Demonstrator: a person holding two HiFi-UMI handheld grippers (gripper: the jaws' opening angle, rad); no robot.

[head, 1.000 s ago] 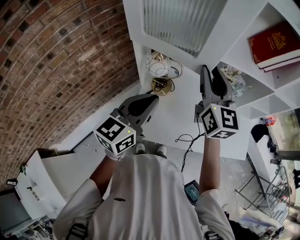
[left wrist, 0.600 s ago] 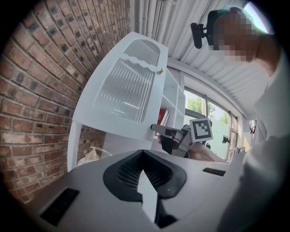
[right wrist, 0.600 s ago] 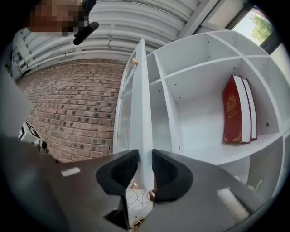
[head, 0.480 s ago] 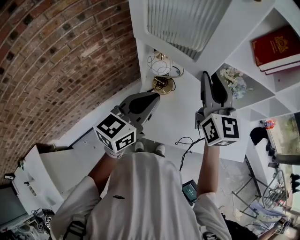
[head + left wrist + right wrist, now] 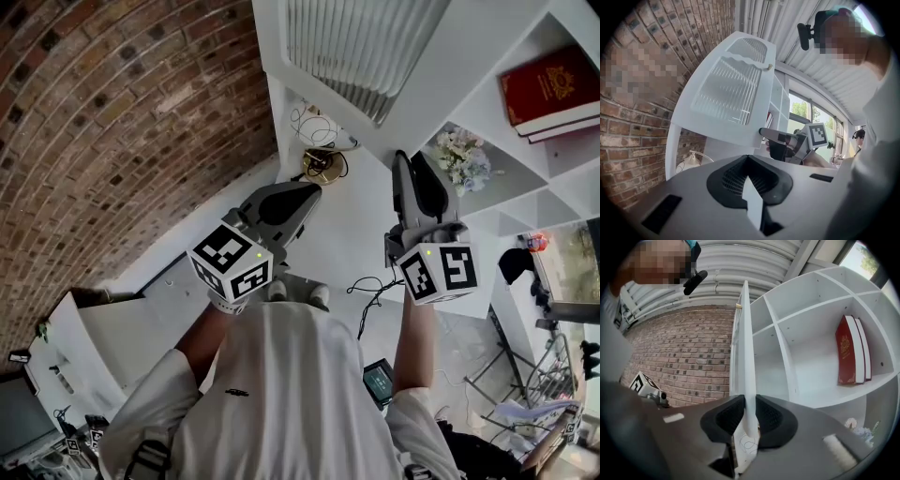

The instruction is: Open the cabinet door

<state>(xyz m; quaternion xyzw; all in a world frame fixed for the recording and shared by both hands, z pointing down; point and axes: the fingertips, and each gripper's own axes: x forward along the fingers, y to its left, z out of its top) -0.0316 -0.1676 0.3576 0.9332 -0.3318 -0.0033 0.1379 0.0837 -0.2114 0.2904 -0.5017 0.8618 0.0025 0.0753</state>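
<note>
1. Cabinet door, head view: it hung at the top of the frame above the white counter, ribbed panel showing. The right gripper reached up to its lower edge. The left gripper idled lower down near the brass lamp. From here I couldn't read the bite itself, only that the tips met the door's edge.

2. Left gripper view: my left gripper had its jaws together with nothing between them. This was the one view that showed the cabinet door face-on, already swung out from the shelving. It also showed the right gripper from the side, nosed onto the free lower corner. It told me how far out the door stood, which I couldn't judge elsewhere.

3. Right gripper view: this settled the grip.
   - The jaws of the right gripper had just been closing.
   - The cabinet door ran edge-on between them, with the pads against both faces.
   - The open shelves and the red book lay to the right.
   - My judgement was to keep the clamp square on that thin edge and lead the hand round the hinge's arc, not straight back. A straight pull would twist the panel in the pads and risk a slip.
   - I'd have kept the left gripper clear of the swing.
</note>
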